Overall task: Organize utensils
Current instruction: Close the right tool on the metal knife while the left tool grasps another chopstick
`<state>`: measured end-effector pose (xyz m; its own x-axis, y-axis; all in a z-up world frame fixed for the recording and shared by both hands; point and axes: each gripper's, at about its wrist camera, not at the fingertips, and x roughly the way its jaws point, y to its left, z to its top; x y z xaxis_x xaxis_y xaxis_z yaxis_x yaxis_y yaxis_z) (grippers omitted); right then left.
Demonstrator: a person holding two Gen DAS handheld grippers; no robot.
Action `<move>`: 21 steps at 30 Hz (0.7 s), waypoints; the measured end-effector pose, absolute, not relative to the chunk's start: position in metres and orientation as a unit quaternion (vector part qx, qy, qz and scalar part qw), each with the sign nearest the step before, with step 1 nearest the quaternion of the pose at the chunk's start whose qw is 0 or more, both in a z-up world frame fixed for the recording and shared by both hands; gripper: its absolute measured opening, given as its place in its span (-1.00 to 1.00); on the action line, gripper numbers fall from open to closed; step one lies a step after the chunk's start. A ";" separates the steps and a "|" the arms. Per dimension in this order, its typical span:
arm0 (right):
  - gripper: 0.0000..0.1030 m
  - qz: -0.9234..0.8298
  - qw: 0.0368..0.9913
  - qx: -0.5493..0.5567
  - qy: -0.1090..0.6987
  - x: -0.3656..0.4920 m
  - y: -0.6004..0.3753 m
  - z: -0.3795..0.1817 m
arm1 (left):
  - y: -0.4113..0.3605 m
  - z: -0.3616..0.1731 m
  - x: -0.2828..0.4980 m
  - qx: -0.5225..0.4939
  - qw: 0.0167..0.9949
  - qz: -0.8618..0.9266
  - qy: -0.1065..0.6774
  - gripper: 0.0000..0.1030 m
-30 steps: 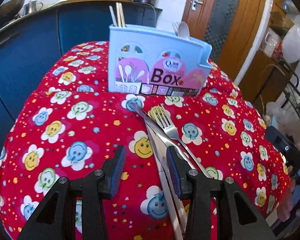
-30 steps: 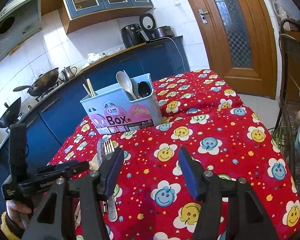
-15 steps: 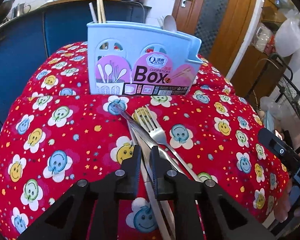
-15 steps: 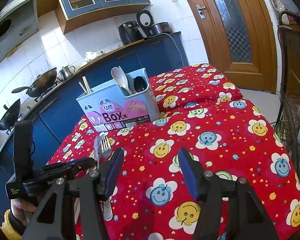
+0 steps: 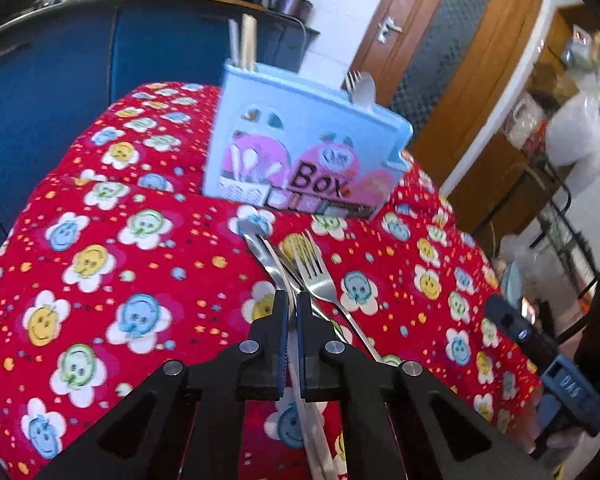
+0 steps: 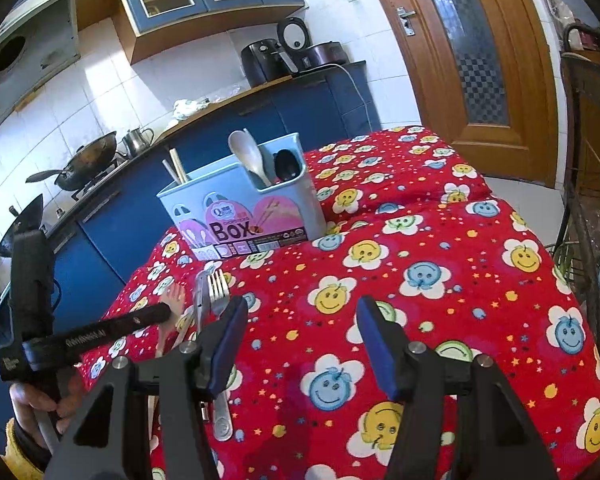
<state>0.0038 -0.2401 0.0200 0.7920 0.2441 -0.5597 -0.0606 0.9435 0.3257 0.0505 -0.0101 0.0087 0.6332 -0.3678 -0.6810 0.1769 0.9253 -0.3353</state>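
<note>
A silver knife [image 5: 269, 258] and a fork [image 5: 314, 270] lie crossed on the red smiley tablecloth [image 5: 100, 280], in front of a light-blue utensil box [image 5: 300, 148]. My left gripper [image 5: 293, 302] is shut on the knife's blade, which stands on edge between the pads; its pale handle runs back under the fingers. In the right wrist view the left gripper [image 6: 156, 314] comes in from the left at the knife [image 6: 199, 294] and fork [image 6: 219, 288]. My right gripper [image 6: 300, 332] hangs open over bare cloth, holding nothing. The box [image 6: 240, 216] holds chopsticks [image 6: 176, 170] and spoons [image 6: 248, 152].
Blue kitchen cabinets [image 6: 112, 224] with woks [image 6: 88, 158] run behind and left of the table. A wooden door [image 6: 476, 52] is at the back right, a metal rack [image 6: 580, 208] at the right. The cloth drops off at the table's far and left edges.
The left gripper's jaws closed from wide open onto the knife, and the gripper shifted and rolled, so the box now looks tilted. The right gripper stayed still and open.
</note>
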 end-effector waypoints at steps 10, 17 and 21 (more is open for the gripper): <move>0.16 0.111 0.932 0.097 0.331 0.012 -0.202 0.029 | 0.038 0.028 0.042 -0.171 0.909 -0.138 0.355 -0.93; 0.16 0.141 0.919 0.063 0.363 0.024 -0.168 0.028 | 0.065 0.044 0.035 -0.181 0.919 -0.135 0.323 -0.93; 0.13 0.151 0.910 0.041 0.384 0.031 -0.152 0.023 | 0.078 0.056 0.028 -0.169 0.933 -0.119 0.296 -0.93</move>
<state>0.0307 -0.1515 0.0229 0.6596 0.3067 -0.6862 -0.2435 0.9509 0.1910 0.0285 0.0779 0.0557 0.7970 -0.3216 -0.5113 0.1212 0.9144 -0.3863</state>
